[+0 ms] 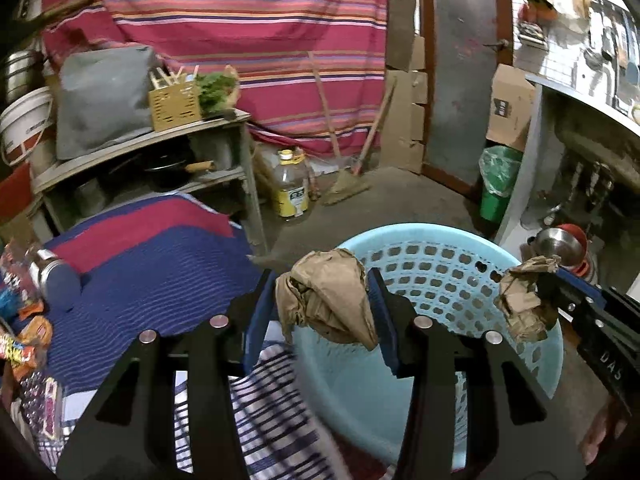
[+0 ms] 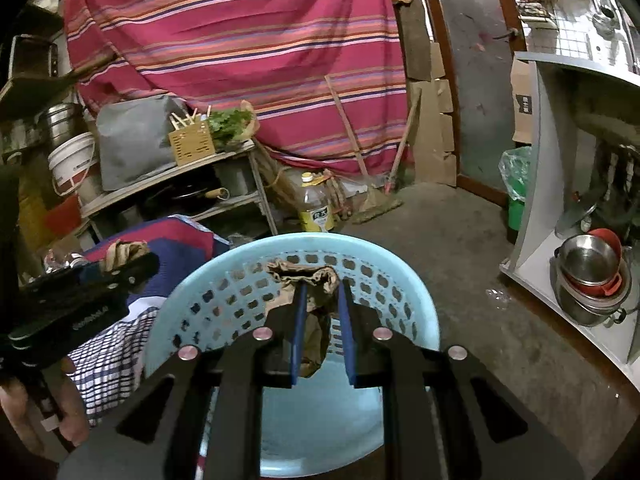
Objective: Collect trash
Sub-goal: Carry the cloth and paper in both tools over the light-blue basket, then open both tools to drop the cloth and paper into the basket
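Pinching a crumpled brown paper wad [image 1: 328, 294] over the near rim of the pale blue basket [image 1: 452, 268], the left tool [image 1: 326, 312] reaches forward, while the right tool [image 2: 322, 320], lettered "DAS", clamps another paper scrap [image 2: 308, 280] above the basket's inside.

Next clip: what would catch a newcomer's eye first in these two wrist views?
Probably the pale blue perforated basket low in the centre, with both grippers over it. The left gripper and the right gripper are each shut on a wad of crumpled brown paper. Behind them, a large pink striped cloth fills the back wall.
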Motion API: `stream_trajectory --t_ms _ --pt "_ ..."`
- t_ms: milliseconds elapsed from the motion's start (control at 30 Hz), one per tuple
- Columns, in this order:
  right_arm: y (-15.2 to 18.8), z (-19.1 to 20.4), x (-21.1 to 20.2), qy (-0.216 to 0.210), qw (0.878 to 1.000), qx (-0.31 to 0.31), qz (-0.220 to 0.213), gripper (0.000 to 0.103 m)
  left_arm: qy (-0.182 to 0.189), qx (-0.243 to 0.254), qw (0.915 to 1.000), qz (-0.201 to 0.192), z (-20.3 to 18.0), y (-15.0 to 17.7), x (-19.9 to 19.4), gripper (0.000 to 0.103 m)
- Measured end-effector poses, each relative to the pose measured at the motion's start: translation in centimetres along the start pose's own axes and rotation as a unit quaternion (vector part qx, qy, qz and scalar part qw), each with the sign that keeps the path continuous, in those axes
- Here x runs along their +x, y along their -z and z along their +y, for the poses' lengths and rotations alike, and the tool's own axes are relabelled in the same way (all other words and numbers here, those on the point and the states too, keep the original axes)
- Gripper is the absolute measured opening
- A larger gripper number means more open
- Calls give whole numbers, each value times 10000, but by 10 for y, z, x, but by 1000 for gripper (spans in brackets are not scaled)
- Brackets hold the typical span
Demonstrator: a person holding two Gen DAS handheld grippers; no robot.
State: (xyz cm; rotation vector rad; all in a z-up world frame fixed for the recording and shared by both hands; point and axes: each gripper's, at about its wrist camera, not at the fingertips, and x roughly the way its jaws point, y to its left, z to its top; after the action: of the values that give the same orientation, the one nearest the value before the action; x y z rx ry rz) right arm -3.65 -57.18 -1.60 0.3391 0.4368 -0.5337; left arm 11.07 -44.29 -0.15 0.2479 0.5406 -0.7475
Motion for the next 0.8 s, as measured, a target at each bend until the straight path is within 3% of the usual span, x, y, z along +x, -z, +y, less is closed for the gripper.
stream_trajectory --t_ms 100,200,333,500,667,800 --pt "1 -4 3 26 10000 68 30 17 42 63 10000 0 -7 -1 4 48" --pt "2 -3 3 44 10000 19 31 17 45 35 10000 -6 -6 -1 4 67" --pt "1 1 3 35 10000 -28 51 17 27 -71 10000 -56 -1 -3 0 77" --pt "5 12 5 21 9998 -143 113 17 -381 -216 9987 -276 22 -3 -20 89" --pt "8 30 11 -84 9995 -253 163 17 -858 -356 9946 -465 53 7 -47 94" --pt "8 45 13 -90 9992 -365 117 17 -1039 -466 9924 -470 74 15 -57 95"
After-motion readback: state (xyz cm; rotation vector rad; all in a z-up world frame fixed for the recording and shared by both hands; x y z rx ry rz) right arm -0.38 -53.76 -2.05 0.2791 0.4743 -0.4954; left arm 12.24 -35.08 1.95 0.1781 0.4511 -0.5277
